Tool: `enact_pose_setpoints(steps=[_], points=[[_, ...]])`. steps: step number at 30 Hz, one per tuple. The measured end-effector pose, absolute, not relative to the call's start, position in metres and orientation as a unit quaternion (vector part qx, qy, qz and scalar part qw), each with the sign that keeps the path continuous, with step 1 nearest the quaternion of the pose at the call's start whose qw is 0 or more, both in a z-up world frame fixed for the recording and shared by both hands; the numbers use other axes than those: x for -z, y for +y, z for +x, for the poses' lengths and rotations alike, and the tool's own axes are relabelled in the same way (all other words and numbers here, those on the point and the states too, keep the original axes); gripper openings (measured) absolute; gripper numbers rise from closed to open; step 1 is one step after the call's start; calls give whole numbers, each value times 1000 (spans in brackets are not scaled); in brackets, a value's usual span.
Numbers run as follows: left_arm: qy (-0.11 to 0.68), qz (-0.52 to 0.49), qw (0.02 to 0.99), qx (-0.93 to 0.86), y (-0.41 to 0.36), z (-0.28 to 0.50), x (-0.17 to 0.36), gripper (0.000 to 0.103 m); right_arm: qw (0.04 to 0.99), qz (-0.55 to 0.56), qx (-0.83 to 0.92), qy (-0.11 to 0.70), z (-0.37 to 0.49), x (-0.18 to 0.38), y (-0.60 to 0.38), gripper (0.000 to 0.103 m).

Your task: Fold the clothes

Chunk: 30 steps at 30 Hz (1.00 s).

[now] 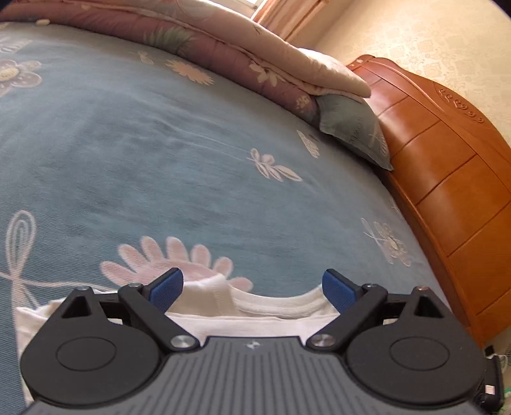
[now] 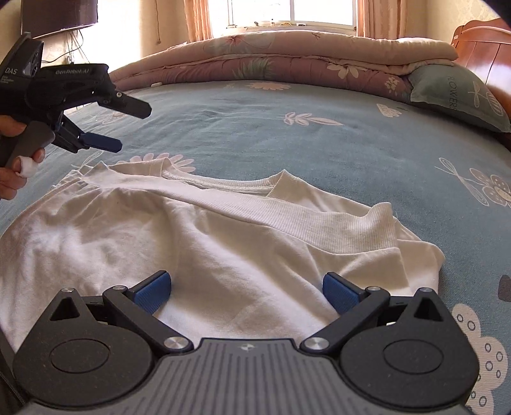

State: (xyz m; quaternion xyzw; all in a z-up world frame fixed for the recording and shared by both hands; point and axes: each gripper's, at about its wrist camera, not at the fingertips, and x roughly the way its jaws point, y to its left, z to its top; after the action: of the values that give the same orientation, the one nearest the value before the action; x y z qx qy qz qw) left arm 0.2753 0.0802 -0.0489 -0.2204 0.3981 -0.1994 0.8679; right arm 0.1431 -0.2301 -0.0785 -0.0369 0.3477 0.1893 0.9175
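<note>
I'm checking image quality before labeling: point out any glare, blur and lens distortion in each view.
Right wrist view: the window is blown out white, and the bed bulges from the fisheye lens. The white shirt looks sharp. Left wrist view: the sheet print is slightly smeared, the wooden headboard curves, and bright light washes out the top edge.

In the left wrist view the left gripper [image 1: 252, 289] body covers most of the white sweatshirt [image 1: 278, 306], leaving only the collar strip; in the right wrist view its near hem is hidden behind the right gripper [image 2: 246, 290], and the hand [image 2: 14, 159] is cut off by the frame's edge
</note>
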Motion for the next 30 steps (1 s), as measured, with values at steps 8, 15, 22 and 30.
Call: enact_pose_setpoints(steps=[8, 15, 22, 30], points=[[454, -228, 842, 184, 61, 316, 74, 98, 920, -32, -193, 339, 141, 80, -233, 103], [442, -193, 860, 168, 84, 292, 34, 98, 923, -28, -196, 331, 139, 81, -235, 103], [483, -189, 848, 109, 118, 287, 53, 98, 922, -31, -194, 335, 138, 79, -234, 103], [469, -152, 865, 93, 135, 291, 36, 98, 920, -12, -187, 344, 130, 64, -238, 103]])
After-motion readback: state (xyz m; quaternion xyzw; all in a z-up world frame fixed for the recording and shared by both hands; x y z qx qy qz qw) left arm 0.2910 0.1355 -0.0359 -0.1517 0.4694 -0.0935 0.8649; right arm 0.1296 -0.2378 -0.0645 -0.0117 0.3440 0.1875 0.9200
